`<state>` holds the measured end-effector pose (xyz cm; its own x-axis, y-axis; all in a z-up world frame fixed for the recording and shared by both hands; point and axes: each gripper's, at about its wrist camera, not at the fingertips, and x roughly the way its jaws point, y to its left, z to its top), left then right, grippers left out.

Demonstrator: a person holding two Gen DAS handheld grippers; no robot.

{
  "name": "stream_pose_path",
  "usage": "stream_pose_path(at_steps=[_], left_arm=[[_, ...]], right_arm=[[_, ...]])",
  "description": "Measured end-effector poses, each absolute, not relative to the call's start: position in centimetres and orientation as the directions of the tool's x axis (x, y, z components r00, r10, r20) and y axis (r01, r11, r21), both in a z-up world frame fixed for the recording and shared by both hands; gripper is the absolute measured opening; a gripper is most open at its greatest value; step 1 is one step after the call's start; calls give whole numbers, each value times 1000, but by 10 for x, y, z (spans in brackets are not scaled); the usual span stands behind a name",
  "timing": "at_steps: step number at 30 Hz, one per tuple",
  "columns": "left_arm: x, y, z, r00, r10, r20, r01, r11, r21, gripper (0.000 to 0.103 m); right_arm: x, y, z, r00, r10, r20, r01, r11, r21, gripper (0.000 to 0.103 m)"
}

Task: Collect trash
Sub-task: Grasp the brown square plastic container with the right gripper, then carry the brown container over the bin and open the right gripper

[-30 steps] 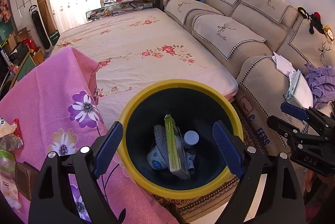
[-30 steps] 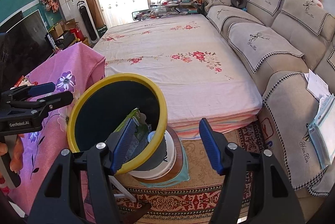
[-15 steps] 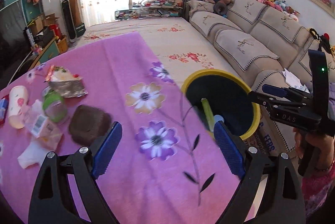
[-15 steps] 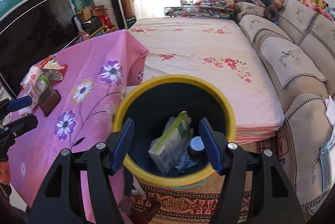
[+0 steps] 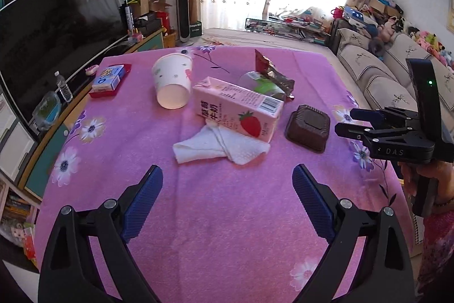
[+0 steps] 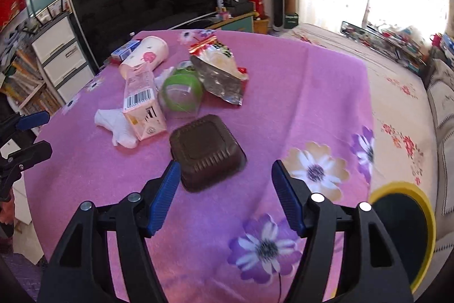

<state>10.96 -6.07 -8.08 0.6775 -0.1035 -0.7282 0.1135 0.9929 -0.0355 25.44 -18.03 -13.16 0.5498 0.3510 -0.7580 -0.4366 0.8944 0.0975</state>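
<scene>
Trash lies on a pink flowered tablecloth (image 5: 227,218): a pink strawberry milk carton (image 5: 238,111), a crumpled white tissue (image 5: 218,145), a paper cup on its side (image 5: 171,83), a brown plastic tray upside down (image 5: 308,127), a green-lidded clear cup (image 6: 181,93) and a foil snack wrapper (image 6: 218,73). My left gripper (image 5: 227,203) is open and empty, short of the tissue. My right gripper (image 6: 227,195) is open and empty, just short of the brown tray (image 6: 207,151). The yellow-rimmed bin (image 6: 403,229) stands at the table's right.
A blue and red box (image 5: 109,79) lies at the table's far left. A large TV (image 5: 56,42) stands beyond the table on the left. A bed (image 6: 397,76) and a sofa (image 5: 383,76) are on the right.
Both grippers have swung from above the bin to over the table and now face the trash. Both stay open and empty.
</scene>
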Motion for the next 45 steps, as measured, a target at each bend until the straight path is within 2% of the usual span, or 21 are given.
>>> stream_pose_path(at_steps=[10, 11, 12, 27, 35, 45], left_arm=[[107, -68, -78, 676, -144, -722, 141, 988, -66, 91], [107, -70, -78, 676, -147, -722, 145, 987, -66, 91], [107, -71, -78, 676, -149, -722, 148, 987, -64, 91], [106, -83, -76, 675, -161, -720, 168, 984, -62, 91], [105, -89, -78, 669, -170, -723, 181, 981, -62, 91], [104, -95, -79, 667, -166, -726, 185, 981, -54, 91]], right_arm=[[284, -141, -156, 487, 319, -813, -504, 863, 37, 69], [285, -141, -158, 487, 319, -813, -504, 863, 37, 69], [285, -141, -159, 486, 320, -813, -505, 863, 38, 64], [225, -190, -126, 568, 336, -752, -433, 898, 74, 62], [189, -245, -113, 640, 224, -735, -303, 953, 26, 62], [179, -357, -142, 627, 16, -778, -9, 1000, 13, 62]])
